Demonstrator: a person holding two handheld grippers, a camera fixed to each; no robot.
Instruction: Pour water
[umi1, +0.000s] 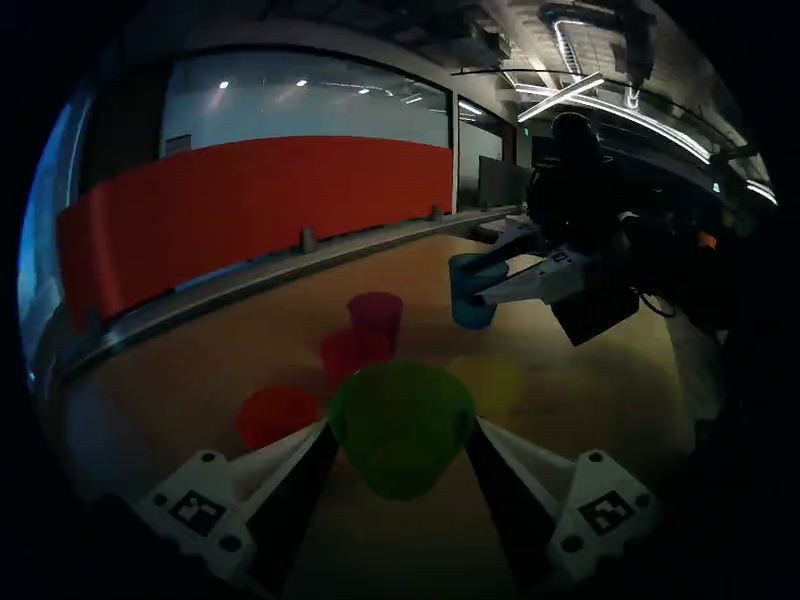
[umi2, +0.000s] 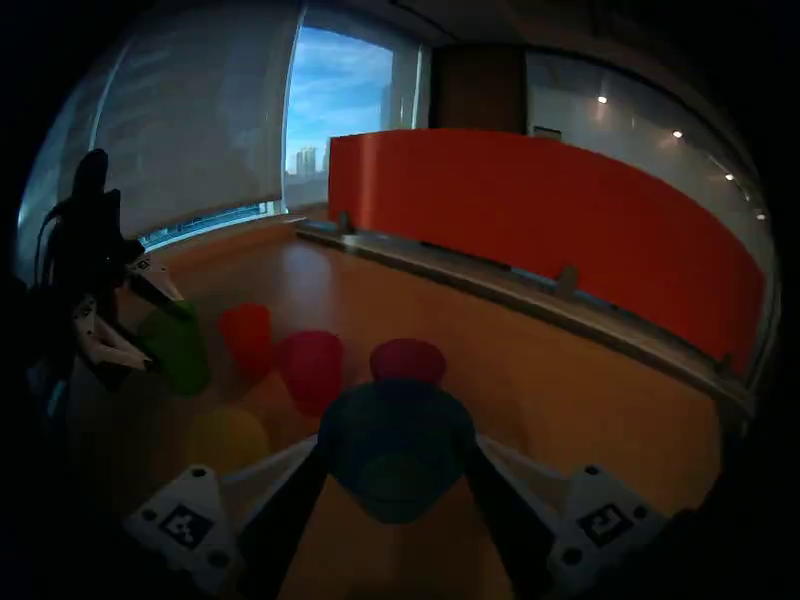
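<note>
Currently left claw (umi1: 400, 425) grasps the green cup (umi1: 401, 455), right claw (umi2: 397, 440) the blue cup (umi2: 397, 470).

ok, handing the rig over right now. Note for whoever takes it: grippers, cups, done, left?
Left gripper: shut on the green cup, which is upright.
Right gripper: shut on the blue cup, upright and apart from the green one.
On the wooden table: red cup, crimson cup, magenta cup and yellow cup, all standing free.
Done: both cups gripped.
Left: bring the two held cups together and pour; neither is tilted yet. Cannot tell which one holds water.
</note>
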